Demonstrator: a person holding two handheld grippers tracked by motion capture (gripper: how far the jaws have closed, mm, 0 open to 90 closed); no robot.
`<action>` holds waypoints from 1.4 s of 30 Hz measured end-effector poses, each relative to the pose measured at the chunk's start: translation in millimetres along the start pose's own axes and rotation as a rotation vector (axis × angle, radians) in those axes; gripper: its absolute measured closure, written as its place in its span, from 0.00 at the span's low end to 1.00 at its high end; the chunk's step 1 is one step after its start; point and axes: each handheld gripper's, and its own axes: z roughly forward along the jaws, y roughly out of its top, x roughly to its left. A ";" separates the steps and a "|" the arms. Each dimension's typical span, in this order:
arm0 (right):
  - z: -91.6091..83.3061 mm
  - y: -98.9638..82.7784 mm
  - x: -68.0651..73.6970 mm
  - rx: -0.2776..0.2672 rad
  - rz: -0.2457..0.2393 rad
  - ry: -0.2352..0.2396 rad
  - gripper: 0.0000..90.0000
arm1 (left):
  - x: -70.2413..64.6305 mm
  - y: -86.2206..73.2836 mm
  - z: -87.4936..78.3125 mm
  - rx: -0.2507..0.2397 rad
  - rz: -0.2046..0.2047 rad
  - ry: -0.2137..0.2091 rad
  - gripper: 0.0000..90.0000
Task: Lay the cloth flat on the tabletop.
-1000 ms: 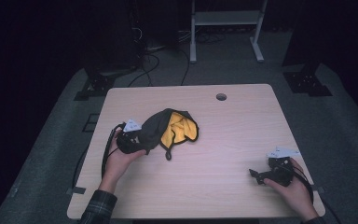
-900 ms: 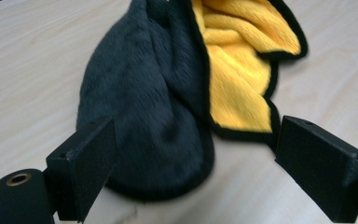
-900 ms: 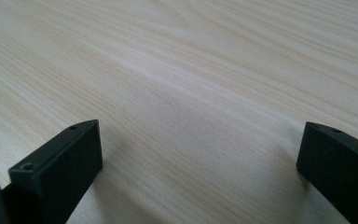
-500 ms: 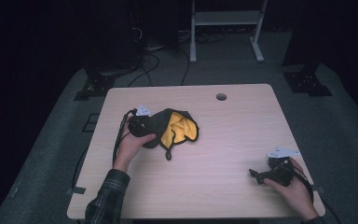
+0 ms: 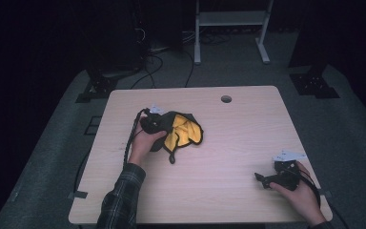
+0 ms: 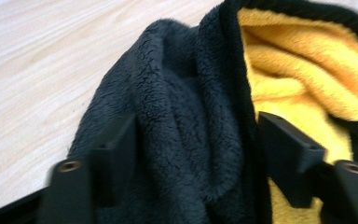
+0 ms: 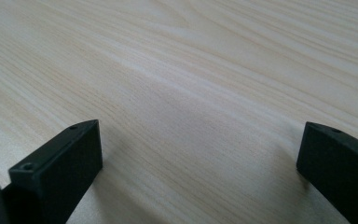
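A fleece cloth [image 5: 187,134], dark grey outside and yellow inside with black trim, lies crumpled on the left half of the wooden table [image 5: 248,138]. My left gripper [image 5: 158,128] sits at its left edge. In the left gripper view the jaws have just been closing, and a fold of the dark fleece [image 6: 186,116] lies between them; my left gripper [image 6: 196,135] stands half open, its pads at the fold's sides without clearly pinching it. My right gripper [image 5: 261,179] rests near the table's front right corner; in its own view the right gripper [image 7: 200,135] is wide open over bare wood.
A thin black loop [image 5: 171,157] hangs from the cloth toward the front. A round cable hole [image 5: 226,98] is in the table's far edge. A white frame [image 5: 228,28] and cables stand on the dark floor behind.
My left hand has slid right and farther from the person onto the cloth's left edge, and the jaws have narrowed around a fold. The right hand has stayed put.
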 end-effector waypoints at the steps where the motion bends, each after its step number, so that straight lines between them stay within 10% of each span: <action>1: 0.0 0.0 0.0 0.000 0.000 0.000 0.00 | 0.3 -0.4 -1.2 0.004 -0.002 0.000 0.65; 5: 0.0 0.0 0.0 0.000 0.000 0.000 0.00 | -1.1 -5.2 -10.5 -0.016 -0.031 -0.022 0.81; 16: 0.5 0.4 0.0 -0.001 -0.002 0.000 0.00 | -18.9 -12.3 -43.2 -0.127 -0.053 -0.132 0.84; 42: 0.6 0.6 0.2 -0.001 0.000 -0.002 0.00 | -148.7 -25.5 -70.1 -0.150 0.037 -0.471 0.84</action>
